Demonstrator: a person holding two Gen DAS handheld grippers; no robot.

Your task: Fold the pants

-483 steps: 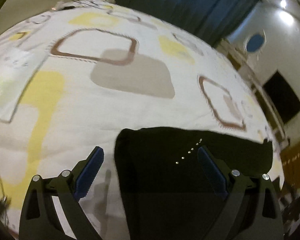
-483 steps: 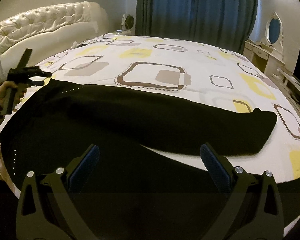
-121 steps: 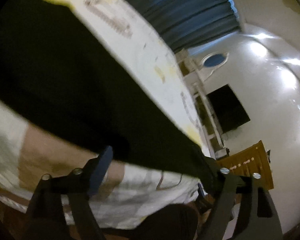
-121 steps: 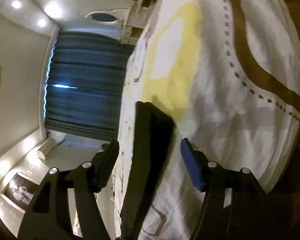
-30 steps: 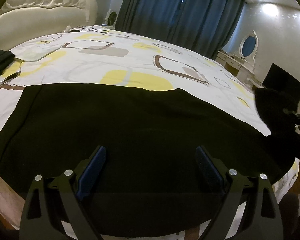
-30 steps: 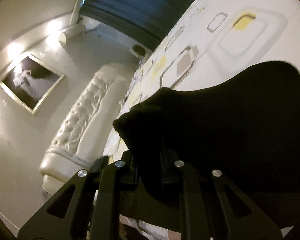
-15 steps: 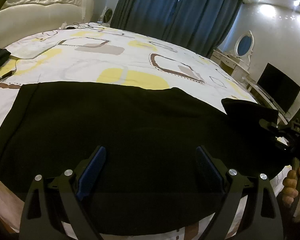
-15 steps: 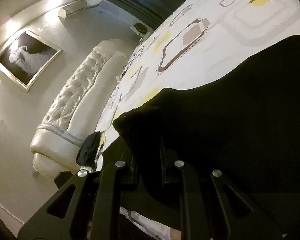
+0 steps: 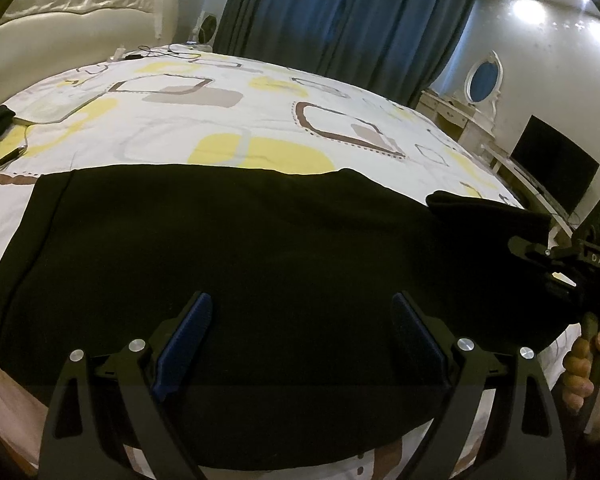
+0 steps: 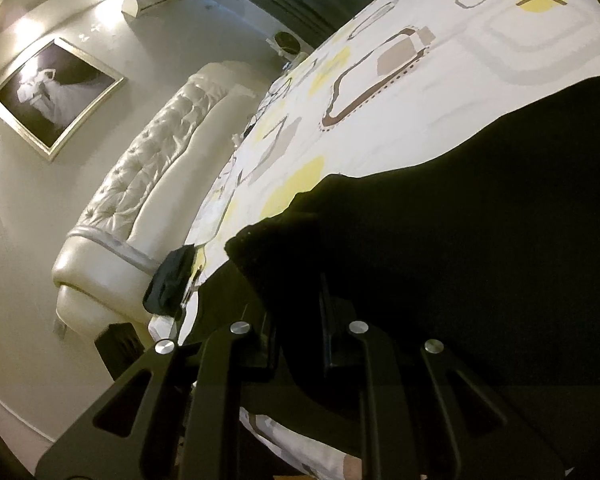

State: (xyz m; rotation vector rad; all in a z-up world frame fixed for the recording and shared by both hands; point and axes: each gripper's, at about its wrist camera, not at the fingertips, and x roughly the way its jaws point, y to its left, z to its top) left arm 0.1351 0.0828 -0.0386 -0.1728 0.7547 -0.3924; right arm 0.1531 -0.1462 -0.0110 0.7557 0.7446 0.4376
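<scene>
Black pants (image 9: 236, 248) lie flat across the near edge of the bed. My left gripper (image 9: 300, 328) is open and empty, hovering over the middle of the pants. My right gripper (image 10: 296, 304) is shut on the leg end of the pants (image 10: 284, 240) and holds it lifted above the rest of the fabric. In the left wrist view the right gripper (image 9: 516, 240) shows at the right edge with the lifted hem (image 9: 484, 212) pointing left over the pants.
The bedspread (image 9: 220, 120) is white with yellow and brown squares. A dark garment (image 10: 168, 280) lies at the bed's left side near the tufted headboard (image 10: 152, 184). Cables (image 9: 156, 53) lie at the far end. A dresser and TV (image 9: 552, 164) stand at the right.
My right gripper has carried the leg end leftward over the pants, further in than a second ago. My left gripper has stayed open over the middle.
</scene>
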